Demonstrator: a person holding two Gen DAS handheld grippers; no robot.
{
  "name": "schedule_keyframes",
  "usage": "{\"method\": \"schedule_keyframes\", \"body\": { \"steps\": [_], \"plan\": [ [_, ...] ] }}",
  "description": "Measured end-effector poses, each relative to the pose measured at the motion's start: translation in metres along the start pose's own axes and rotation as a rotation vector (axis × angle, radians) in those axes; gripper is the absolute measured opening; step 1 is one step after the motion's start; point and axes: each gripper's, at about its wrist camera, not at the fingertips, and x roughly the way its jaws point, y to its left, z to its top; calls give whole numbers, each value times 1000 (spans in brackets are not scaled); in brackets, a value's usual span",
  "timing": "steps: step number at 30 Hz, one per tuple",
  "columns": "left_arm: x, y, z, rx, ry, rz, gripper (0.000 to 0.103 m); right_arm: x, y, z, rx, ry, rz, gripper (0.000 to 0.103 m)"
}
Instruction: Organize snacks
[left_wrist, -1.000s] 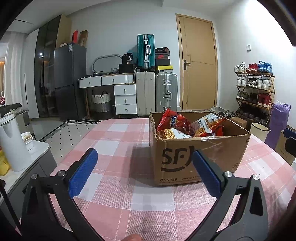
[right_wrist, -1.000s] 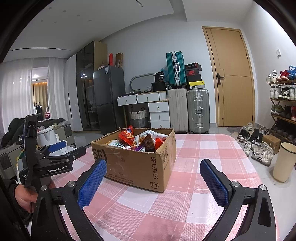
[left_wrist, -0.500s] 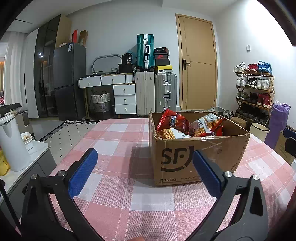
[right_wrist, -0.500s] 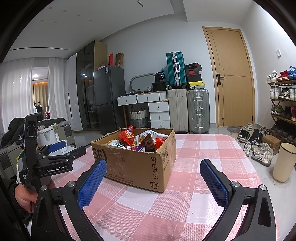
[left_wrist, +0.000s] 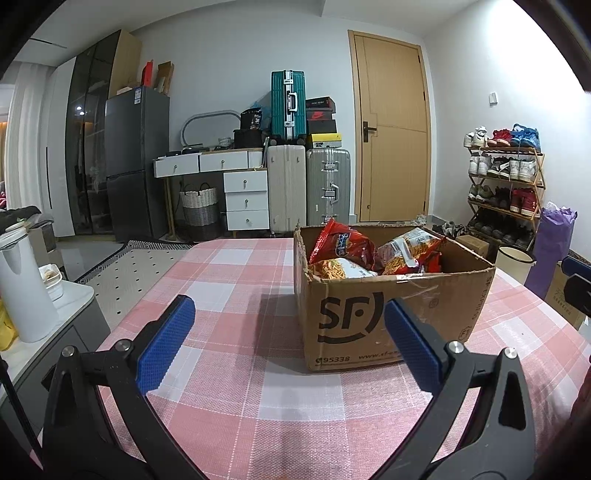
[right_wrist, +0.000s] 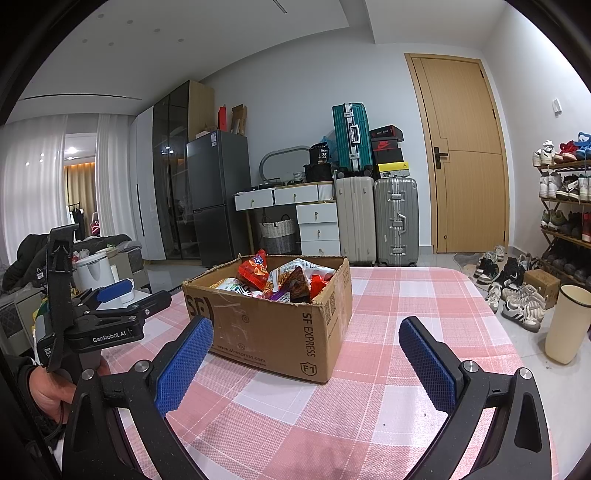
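Pink-and-white checked tablecloth (left_wrist: 236, 325) topped by open brown cardboard box (left_wrist: 391, 314) of snack bags (right_wrist: 280, 277); left gripper (left_wrist: 288, 339), right gripper (right_wrist: 306, 358) held with jaws wide apart, empty.

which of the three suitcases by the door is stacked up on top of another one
The teal hard-shell suitcase: it stands atop the cream suitcase, whereas that one and the silver suitcase beside it stand on the floor.

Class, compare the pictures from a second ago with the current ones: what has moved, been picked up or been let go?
Nothing visibly changed. The left gripper and right gripper are both open and empty above the checked tablecloth, short of the cardboard box; the snack bags lie inside it untouched.
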Motion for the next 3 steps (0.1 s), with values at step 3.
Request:
{"method": "schedule_keyframes", "body": {
  "steps": [3],
  "plan": [
    [4, -2, 0, 0, 3, 1, 102, 0, 0, 0, 0, 1, 0, 103]
  ]
}}
